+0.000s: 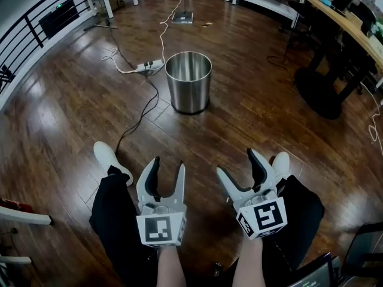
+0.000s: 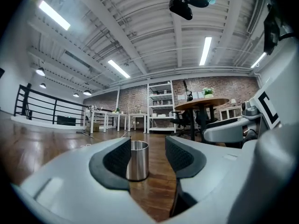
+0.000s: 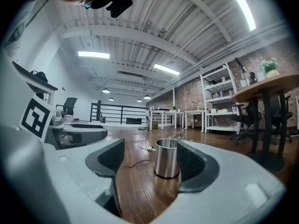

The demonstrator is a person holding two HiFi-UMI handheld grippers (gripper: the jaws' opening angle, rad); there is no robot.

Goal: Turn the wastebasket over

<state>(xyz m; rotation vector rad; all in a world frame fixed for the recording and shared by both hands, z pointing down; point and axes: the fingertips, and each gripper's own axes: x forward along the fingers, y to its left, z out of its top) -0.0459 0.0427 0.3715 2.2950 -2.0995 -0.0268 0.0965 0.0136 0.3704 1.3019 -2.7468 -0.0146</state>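
Bin's upright, mouth to the ceiling. The wastebasket [image 1: 188, 82] stands on the wood floor [image 1: 263, 124], straight ahead of the person and well apart from both claws.

Left gripper [image 1: 169, 163]: jaws apart, nothing gripped. Its own view shows only the far-off bin in the gap, half hidden behind the left-hand pad. Right gripper [image 1: 237, 161]: jaws spread wider, nothing gripped either. In its view the bin sits off by the right-hand pad. Both claws point level, side by side, above the person's knees, with a white shoe [image 1: 111, 159] outside the left one and another [image 1: 280, 163] by the right.

Now the room around that bin. At its far left, just beside the rim, lies a power strip [image 1: 149, 66], and a black cable [image 1: 140, 115] trails from there past the bin's left side toward the left shoe. A white cord [image 1: 167, 23] runs off from the strip to the back of the room.

The bin's right side is open: bare boards out to a dark round base [image 1: 320, 94] under the desk [image 1: 347, 26] along the right edge. Bare boards also lie between bin and claws. A black railing [image 1: 36, 26] closes the far left.
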